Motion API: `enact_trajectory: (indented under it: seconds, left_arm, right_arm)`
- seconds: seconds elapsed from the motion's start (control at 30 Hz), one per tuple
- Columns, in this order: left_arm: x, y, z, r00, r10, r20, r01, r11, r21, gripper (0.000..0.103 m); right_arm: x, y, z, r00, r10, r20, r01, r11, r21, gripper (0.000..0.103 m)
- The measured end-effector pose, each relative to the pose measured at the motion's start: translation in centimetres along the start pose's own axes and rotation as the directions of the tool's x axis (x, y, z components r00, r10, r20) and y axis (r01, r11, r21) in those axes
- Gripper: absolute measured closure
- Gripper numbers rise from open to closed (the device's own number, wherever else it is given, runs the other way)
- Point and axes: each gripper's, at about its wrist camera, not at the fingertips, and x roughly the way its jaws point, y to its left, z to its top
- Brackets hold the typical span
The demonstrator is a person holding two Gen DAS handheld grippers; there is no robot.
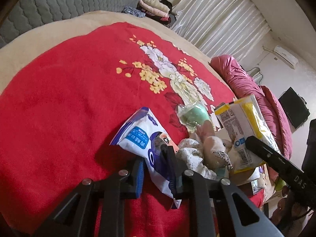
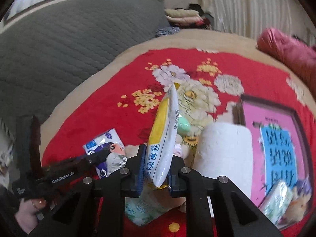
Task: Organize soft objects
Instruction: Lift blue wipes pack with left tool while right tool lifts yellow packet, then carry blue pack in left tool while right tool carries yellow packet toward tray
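Observation:
A blue-and-white tissue packet [image 1: 138, 136] lies partly on the red flowered blanket [image 1: 69, 98], its near end pinched between the blue pads of my left gripper [image 1: 158, 169], which is shut on it. My right gripper [image 2: 157, 169] is shut on the lower end of a yellow-and-white packet [image 2: 164, 134], which stands upright above the blanket. The left wrist view shows the same yellow packet [image 1: 243, 124] at the right. Between the two packets lie a pale plush toy [image 1: 213, 144] and a green soft item in clear wrap [image 1: 194, 116].
A white paper roll [image 2: 225, 152] stands beside a pink box [image 2: 276, 136] on the right. A grey quilted headboard [image 2: 69, 45] runs along the far side. Folded clothes [image 1: 156, 6] and a rolled pink quilt [image 1: 246, 83] lie beyond the blanket. A hand [image 2: 29, 209] holds the left gripper.

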Motion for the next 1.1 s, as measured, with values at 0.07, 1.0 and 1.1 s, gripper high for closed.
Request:
enact_trajectory:
  seconds: [0.07,1.0,1.1]
  left_arm:
    - [0.0,-0.1,0.0,1.000,-0.002,-0.001,0.002,1.000,0.008,0.083]
    - [-6.6,-3.1,1.0,0.985,-0.005,0.171,-0.007,0.997,0.072,0.096]
    - [-7.9,-4.3,1.2,0.980,-0.006,0.198,-0.011,0.996,0.088,0.096]
  right_arm:
    - [-0.3,0.3,0.1,1.000,0.007,0.011,-0.007,1.000,-0.015,0.086]
    - [-8.1,-6.6,-1.1,0.987,0.012,0.159,-0.044,0.979,0.200,0.086]
    - [-8.9,-7.5,-1.2,0.984,-0.004,0.179,-0.035,0.975,0.218,0.086]
